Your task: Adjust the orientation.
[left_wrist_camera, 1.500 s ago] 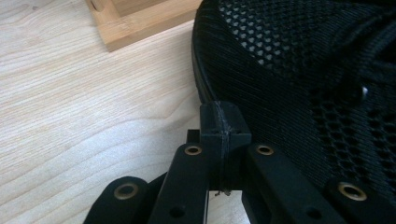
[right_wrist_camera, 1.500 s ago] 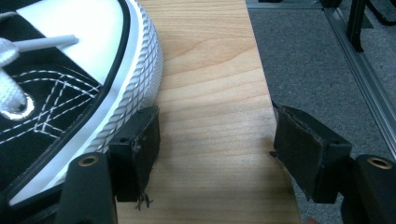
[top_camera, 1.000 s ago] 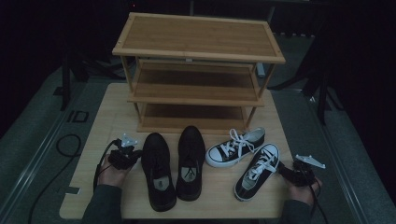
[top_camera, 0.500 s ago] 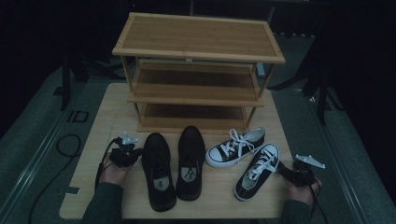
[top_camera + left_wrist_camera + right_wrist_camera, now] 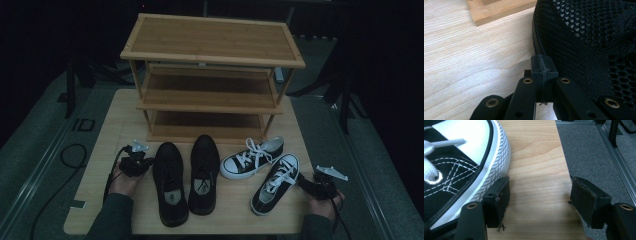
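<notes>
The only readable mark is "ID" in pale letters on the dark floor (image 5: 82, 124) at the left of the high view.

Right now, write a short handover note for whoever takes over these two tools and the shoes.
Left tool: shut, holding nothing, beside the left black mesh shoe.
Right tool: open, nothing between its jaws, next to the black canvas sneaker with white laces by the light wooden table edge.
Both pairs sit on the table in front of the three-tier bamboo shoe rack.
Done: nothing is on the rack.
Left: probably shelving all four shoes.
</notes>
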{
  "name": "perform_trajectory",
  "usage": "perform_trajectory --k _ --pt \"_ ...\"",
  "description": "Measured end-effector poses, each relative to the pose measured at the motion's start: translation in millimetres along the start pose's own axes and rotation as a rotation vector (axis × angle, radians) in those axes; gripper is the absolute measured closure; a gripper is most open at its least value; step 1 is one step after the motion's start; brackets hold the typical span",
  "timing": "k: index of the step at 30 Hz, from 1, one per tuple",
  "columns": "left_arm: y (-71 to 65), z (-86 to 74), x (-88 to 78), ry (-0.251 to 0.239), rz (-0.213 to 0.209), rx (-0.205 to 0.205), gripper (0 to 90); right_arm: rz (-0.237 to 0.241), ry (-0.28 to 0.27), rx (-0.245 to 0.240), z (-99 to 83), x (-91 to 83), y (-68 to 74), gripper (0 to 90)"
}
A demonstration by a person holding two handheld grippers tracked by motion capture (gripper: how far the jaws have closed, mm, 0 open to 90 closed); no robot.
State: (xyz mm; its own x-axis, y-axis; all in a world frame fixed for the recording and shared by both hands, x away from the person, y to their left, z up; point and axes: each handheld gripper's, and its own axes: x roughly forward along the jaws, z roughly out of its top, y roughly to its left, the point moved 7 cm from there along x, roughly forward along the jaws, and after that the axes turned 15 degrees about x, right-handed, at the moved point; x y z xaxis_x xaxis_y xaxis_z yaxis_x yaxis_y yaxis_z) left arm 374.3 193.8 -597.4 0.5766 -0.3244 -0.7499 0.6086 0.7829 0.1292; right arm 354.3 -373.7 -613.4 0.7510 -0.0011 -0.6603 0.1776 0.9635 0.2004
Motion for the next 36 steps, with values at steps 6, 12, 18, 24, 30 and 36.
perform_trajectory --k 6,12,18,24,30,36 --pt "1.4 0.2 2.0 0.029 0.001 0.020 89.9 0.000 0.000 0.000 0.0 0.0 0.0 31.6" --pt "0.3 15.2 4.9 0.060 0.006 0.076 89.8 0.004 0.002 0.000 0.5 0.4 -0.1 31.5" --pt "-5.3 28.2 16.6 0.068 -0.016 0.098 89.9 0.006 0.003 -0.001 0.5 0.5 -0.1 31.6" --pt "-7.9 33.8 21.3 0.071 -0.036 0.105 89.8 0.005 0.003 -0.001 0.5 0.5 -0.1 31.5" --pt "-3.2 35.1 15.1 0.025 -0.055 0.052 79.2 0.005 0.003 -0.001 0.5 0.5 -0.1 31.6" --pt "-2.7 38.5 8.3 0.022 -0.070 0.055 72.7 0.005 0.003 -0.001 0.5 0.5 -0.1 31.6"
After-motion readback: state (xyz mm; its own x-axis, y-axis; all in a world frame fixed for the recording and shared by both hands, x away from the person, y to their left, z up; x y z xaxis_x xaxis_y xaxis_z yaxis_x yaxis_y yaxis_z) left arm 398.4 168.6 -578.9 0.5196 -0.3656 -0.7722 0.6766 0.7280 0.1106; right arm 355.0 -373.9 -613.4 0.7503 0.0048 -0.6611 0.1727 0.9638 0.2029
